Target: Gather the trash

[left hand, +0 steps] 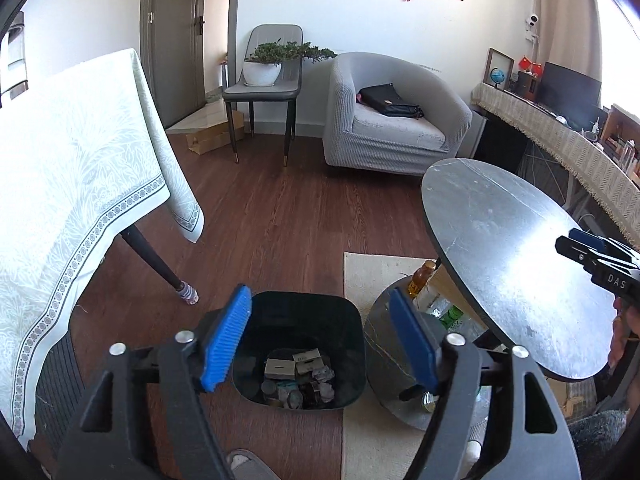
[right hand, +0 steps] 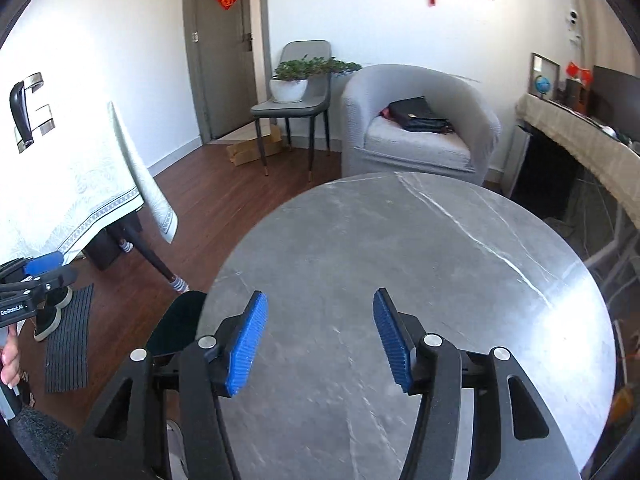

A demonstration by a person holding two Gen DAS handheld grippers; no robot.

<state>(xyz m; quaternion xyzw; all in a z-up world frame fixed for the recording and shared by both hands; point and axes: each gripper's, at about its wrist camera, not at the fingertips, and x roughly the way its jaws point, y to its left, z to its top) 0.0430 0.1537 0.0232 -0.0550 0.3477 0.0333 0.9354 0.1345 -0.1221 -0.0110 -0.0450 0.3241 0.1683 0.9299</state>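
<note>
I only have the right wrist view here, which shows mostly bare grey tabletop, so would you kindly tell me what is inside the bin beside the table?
Observer: The left wrist view looks down into the dark bin; crumpled grey scraps and small cardboard pieces lie at its bottom.
Operator: Thank you. Is the left tool carrying anything?
Observer: No, the left tool is open and empty above the bin.
Operator: Is anything stored under the round table?
Observer: Yes, bottles stand on a lower round shelf beneath the round table, one with amber liquid and a yellow cap.
</note>
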